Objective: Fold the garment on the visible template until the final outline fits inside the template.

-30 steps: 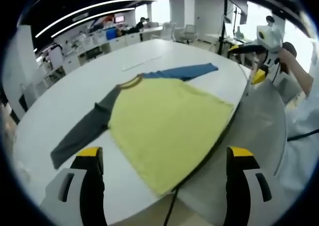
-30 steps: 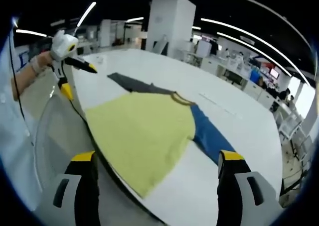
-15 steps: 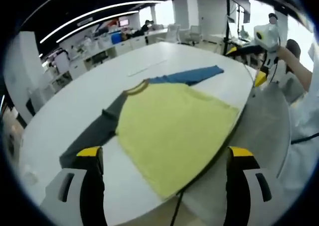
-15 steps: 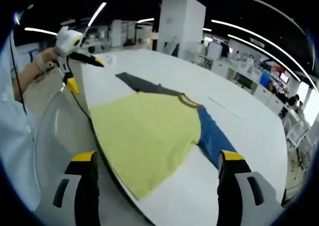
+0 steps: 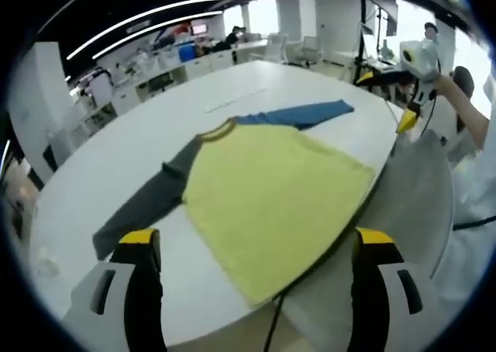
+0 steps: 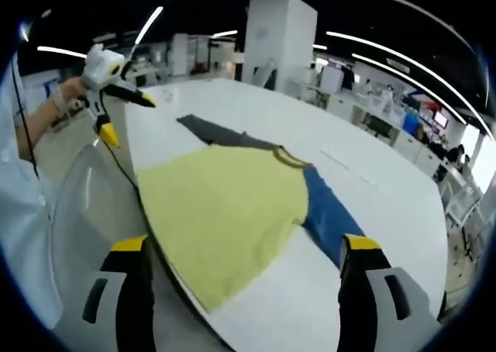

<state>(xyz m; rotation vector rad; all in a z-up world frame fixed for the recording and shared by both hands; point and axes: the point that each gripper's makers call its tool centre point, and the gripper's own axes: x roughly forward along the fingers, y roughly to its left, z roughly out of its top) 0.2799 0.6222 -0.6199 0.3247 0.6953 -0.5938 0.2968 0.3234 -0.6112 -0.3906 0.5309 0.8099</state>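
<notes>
A long-sleeved shirt lies flat on the white round table (image 5: pixel 108 158). Its yellow body (image 5: pixel 271 201) reaches the near table edge, with a grey sleeve (image 5: pixel 143 205) to one side and a blue sleeve (image 5: pixel 302 113) to the other. My left gripper (image 5: pixel 257 237) hovers open above the near hem, touching nothing. The right gripper view has the same yellow body (image 6: pixel 221 212), grey sleeve (image 6: pixel 217 133) and blue sleeve (image 6: pixel 329 212); my right gripper (image 6: pixel 243 243) is open over the hem. Each gripper appears in the other's view, held in a hand off the table edge: right gripper (image 5: pixel 384 100), left gripper (image 6: pixel 128 119).
A faint thin line (image 5: pixel 232 98) marks the table beyond the collar. A dark cable (image 5: pixel 271 333) runs along the table edge and hangs down. Grey floor (image 5: pixel 411 205) lies past the edge. Desks, chairs and a white pillar (image 6: pixel 271 34) stand behind. A person's white sleeve (image 6: pixel 23 236) is close.
Both views have shifted slightly with the hands. The shirt lies as before and both grippers stay open.
</notes>
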